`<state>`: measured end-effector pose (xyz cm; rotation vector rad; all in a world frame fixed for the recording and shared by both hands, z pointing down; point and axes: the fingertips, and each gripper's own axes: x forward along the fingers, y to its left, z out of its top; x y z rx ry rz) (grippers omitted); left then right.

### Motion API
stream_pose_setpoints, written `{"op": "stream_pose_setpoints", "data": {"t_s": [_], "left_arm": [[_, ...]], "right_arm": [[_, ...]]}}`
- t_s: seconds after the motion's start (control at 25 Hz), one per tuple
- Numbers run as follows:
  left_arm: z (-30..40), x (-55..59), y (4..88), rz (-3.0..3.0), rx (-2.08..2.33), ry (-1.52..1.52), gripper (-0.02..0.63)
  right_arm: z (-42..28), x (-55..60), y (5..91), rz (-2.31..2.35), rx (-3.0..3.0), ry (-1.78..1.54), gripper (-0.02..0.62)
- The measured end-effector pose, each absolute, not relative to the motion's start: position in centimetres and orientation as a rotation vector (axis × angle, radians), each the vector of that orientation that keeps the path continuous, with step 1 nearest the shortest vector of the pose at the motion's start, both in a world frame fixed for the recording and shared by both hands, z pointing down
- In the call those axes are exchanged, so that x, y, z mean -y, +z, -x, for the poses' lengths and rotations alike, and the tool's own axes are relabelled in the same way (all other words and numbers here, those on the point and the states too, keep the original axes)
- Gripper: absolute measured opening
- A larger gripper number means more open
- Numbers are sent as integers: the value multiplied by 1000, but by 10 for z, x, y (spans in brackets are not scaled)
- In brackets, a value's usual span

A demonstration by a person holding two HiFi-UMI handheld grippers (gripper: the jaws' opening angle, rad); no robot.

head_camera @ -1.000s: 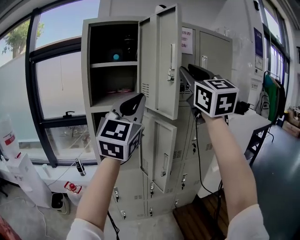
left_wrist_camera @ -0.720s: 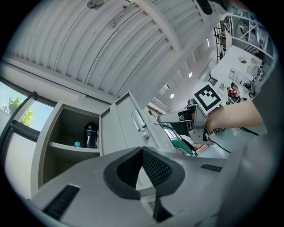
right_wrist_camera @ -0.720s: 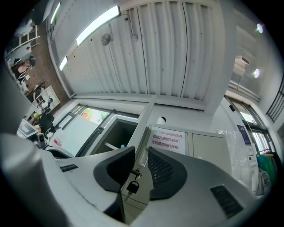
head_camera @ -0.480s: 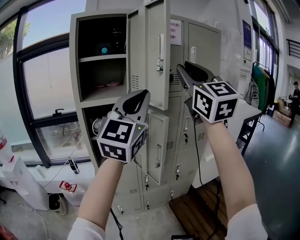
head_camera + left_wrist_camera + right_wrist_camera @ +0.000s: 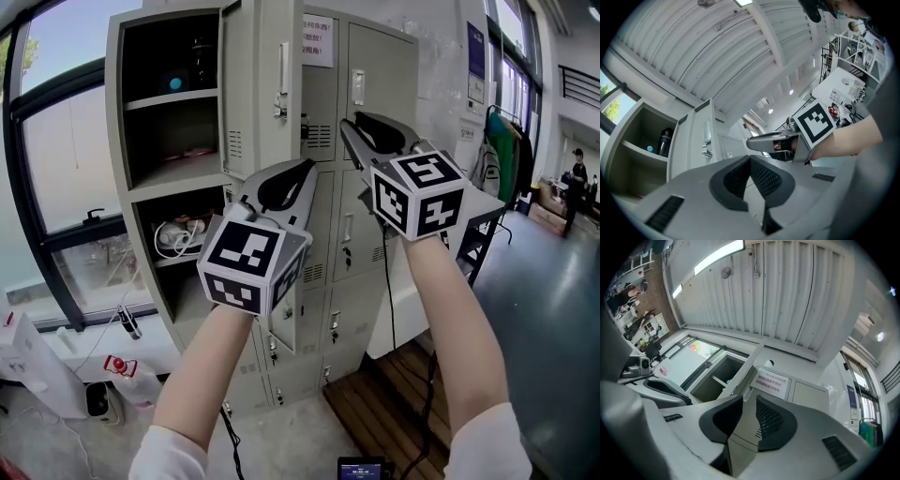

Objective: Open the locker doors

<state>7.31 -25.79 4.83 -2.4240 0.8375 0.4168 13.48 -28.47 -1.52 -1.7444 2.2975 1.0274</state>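
**Line up on the next closed handle**

My right gripper (image 5: 349, 127) stands narrow, its jaws having just been closing on nothing. It hangs near the locker (image 5: 384, 56), with a closed door's handle (image 5: 357, 86) at its twelve o'clock. I'd widen it before hooking. My left gripper (image 5: 307, 167) is pinched together and empty.

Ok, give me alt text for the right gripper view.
The right gripper, jaws slightly apart after just closing a little and holding nothing, points up at grey lockers bearing a paper notice. An open compartment and the left gripper show at left.
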Motion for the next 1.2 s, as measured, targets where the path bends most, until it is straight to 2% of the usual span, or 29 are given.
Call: {"op": "stream_pose_setpoints", "data": {"t_s": [0.68,1.2], "left_arm": [[-223,276,40,2426,-991,498,8],[-270,312,59,2378,-1190,460,8]], "right_arm": [[-269,297,-3,1624,-2414,1072,91],[-320,336,5,1447,-2504,898,91]]}}
